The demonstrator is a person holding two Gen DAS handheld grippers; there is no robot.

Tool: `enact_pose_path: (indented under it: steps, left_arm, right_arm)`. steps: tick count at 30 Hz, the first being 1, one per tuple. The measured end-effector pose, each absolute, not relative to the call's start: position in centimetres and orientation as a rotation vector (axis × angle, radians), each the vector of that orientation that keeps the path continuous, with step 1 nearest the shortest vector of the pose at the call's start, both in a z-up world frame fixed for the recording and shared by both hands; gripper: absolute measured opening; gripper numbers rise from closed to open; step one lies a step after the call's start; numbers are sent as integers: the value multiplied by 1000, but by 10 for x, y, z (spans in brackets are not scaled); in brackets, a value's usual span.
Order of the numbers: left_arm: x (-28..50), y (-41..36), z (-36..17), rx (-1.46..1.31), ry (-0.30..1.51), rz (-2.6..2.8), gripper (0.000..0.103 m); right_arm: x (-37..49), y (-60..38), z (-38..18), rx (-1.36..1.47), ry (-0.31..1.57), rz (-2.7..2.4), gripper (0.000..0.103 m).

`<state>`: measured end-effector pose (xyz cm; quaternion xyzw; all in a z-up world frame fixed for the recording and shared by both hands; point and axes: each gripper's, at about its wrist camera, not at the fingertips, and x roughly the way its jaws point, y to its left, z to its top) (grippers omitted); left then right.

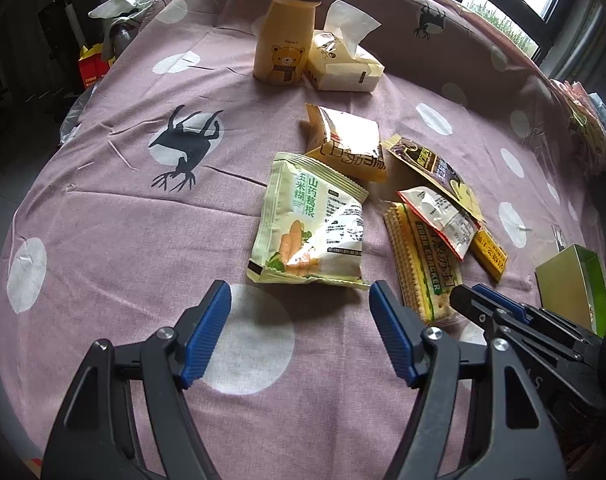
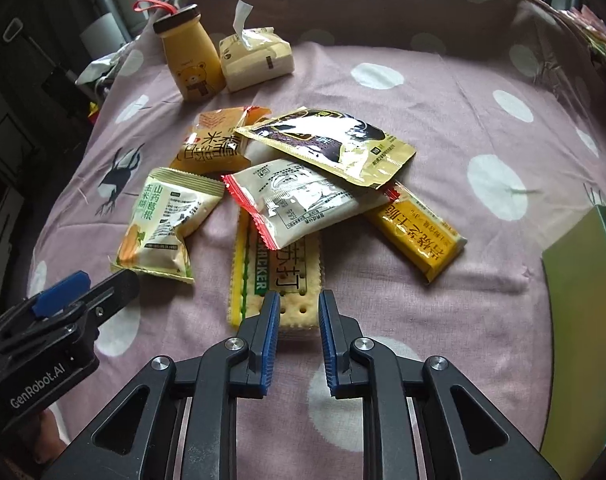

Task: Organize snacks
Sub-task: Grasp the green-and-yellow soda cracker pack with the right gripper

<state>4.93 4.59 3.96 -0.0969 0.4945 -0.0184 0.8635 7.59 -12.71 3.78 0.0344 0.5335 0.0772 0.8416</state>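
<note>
**Pink spotted cloth, snacks in a loose heap**

Pink cloth (image 2: 443, 92) with white dots and deer shapes covers the surface. On it lie several snack packets. A pale green packet (image 1: 311, 224) sits apart on the left side of the heap. The cracker pack (image 2: 279, 280) lies flat, partly under a white packet with red edges (image 2: 299, 200). A gold and black packet (image 2: 331, 144) rests on top of that, with an orange packet (image 2: 215, 140) behind and a yellow bar (image 2: 419, 236) to the right.

The left tongs (image 1: 301, 300) stand wide, hovering just short of the green packet's near edge, with nothing between them. The right tongs (image 2: 299, 308) are narrow, their tips at the near end of the cracker pack; whether they pinch it I cannot tell.

Farther back stand a yellow bear bottle (image 1: 283, 36) and a tissue pack (image 1: 343, 60), side by side. A green box (image 2: 583, 292) sits at the right edge.
</note>
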Motion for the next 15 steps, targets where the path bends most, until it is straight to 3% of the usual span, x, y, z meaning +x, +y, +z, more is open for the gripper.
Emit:
enact_pose_path:
  steps: [3, 5, 9, 15]
  left_arm:
    - [51, 37, 39, -193, 1038, -85, 70]
    - [53, 31, 36, -199, 1046, -112, 62]
    - [60, 17, 27, -218, 1082, -187, 50]
    - [71, 0, 18, -255, 1097, -278, 50]
  right_arm:
    - [83, -135, 39, 136, 1119, 156, 31]
    - [88, -145, 41, 220, 1106, 178, 36]
    - [96, -157, 38, 351, 1102, 237, 39]
    - [112, -154, 17, 377, 1161, 234, 40]
